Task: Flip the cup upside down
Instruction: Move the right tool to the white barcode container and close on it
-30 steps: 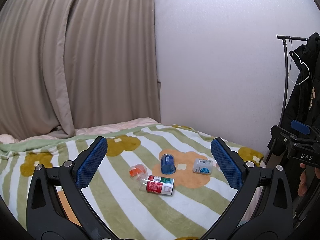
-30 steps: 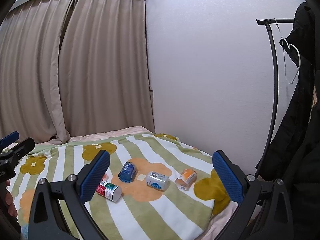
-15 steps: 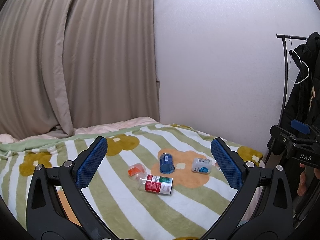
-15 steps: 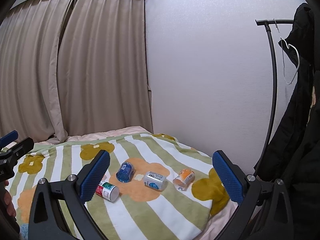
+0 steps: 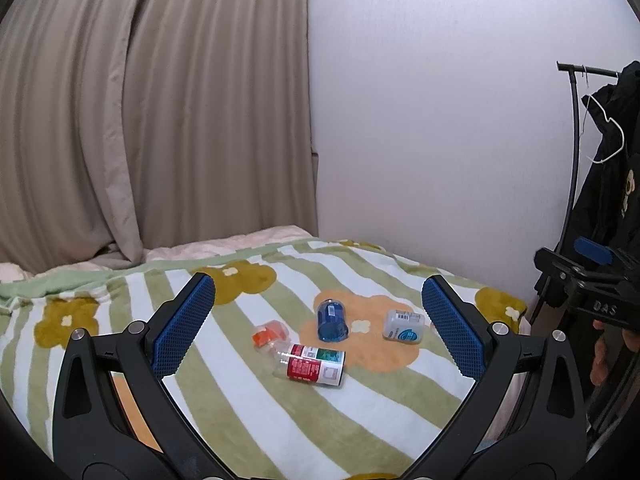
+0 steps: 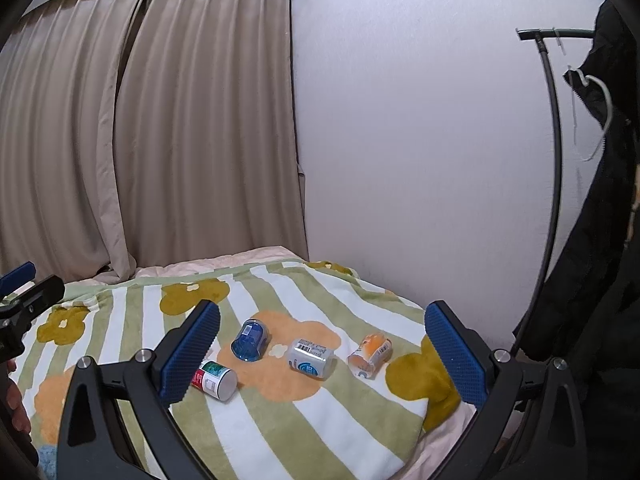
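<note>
I am looking at a bed with a soft blanket [image 5: 224,408] that has green and white stripes and big flowers on it. Tan curtains [image 5: 152,112] fill the upper left of both views, a plain white wall [image 5: 432,120] fills the middle, and a dark coat on a rack [image 6: 592,264] hangs at the right edge.

My left gripper [image 5: 318,330] sits low in its picture with its two blue pads spread wide apart and nothing between them. My right gripper [image 6: 322,354] is the same: wide open and holding nothing.

Small cups lie on their sides in the middle of the blanket. Going from left to right in the left view, there is a little orange cup [image 5: 270,332], then a red and green cup [image 5: 312,368] just below and beside it, then a blue cup [image 5: 332,320] on the orange flower, then a white cup [image 5: 402,326] near the right pad. In the right view I also see an orange and white cup [image 6: 370,354] farthest right.

I cannot tell which cup I should flip. They all look small, light and thin, like plastic, so I think one would squash or pop out if I squeezed hard. The smooth label may be slippery. I would hold it gently across the round middle. The blanket is squishy, so a cup could tip when set down.
</note>
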`<state>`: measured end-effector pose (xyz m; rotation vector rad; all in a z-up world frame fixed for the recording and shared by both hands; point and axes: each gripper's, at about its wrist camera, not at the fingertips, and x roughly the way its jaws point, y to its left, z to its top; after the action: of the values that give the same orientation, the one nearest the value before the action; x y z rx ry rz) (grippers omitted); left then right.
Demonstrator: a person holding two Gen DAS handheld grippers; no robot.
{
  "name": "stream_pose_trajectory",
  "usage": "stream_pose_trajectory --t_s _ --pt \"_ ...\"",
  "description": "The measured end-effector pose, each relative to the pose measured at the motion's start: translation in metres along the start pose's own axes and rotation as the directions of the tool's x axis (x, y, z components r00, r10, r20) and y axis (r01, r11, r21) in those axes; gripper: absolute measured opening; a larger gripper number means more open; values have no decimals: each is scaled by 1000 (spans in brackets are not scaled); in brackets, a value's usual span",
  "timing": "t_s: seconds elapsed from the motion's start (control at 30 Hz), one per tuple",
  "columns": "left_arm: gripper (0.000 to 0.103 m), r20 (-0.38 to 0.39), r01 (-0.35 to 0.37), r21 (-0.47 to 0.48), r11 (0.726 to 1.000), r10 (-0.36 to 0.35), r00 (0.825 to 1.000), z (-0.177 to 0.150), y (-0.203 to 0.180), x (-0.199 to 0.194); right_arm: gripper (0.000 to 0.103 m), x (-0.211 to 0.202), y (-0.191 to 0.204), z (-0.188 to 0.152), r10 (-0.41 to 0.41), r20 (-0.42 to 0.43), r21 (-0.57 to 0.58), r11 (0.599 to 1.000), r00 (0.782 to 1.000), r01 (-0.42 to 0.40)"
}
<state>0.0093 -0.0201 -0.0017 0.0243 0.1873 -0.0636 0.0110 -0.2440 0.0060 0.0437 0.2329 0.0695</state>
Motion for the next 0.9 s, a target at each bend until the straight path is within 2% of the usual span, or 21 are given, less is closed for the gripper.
stream_pose_trajectory --t_s 0.13,0.27,0.37,0.43,0.6,0.7,0.8,0.9 --pt "103 -75 17 -18 1000 -18 997 -6 8 32 102 38 3 4 15 -53 -80 997 998 -19" --pt "103 -171 43 -27 999 -47 984 -14 13 74 102 99 11 2 80 -171 -185 976 982 -112" --pt "103 -245 76 -48 996 -85 966 -21 17 108 102 149 18 -10 128 -280 -240 950 951 -199" --pt "103 -292 84 -58 995 -97 951 -27 18 129 102 187 24 -26 149 -363 -279 924 920 -261" --pt "103 -421 92 -96 991 -124 899 -52 22 182 102 256 29 -66 120 -517 -366 864 848 -345" --pt "103 -484 90 -108 990 -131 865 -69 24 205 102 291 31 -88 107 -596 -385 832 796 -400" --pt "103 -536 91 -121 988 -142 832 -85 25 221 102 308 30 -101 78 -626 -417 807 776 -418" --pt "103 -569 90 -128 988 -147 809 -98 28 232 102 323 30 -109 64 -653 -424 795 755 -434"
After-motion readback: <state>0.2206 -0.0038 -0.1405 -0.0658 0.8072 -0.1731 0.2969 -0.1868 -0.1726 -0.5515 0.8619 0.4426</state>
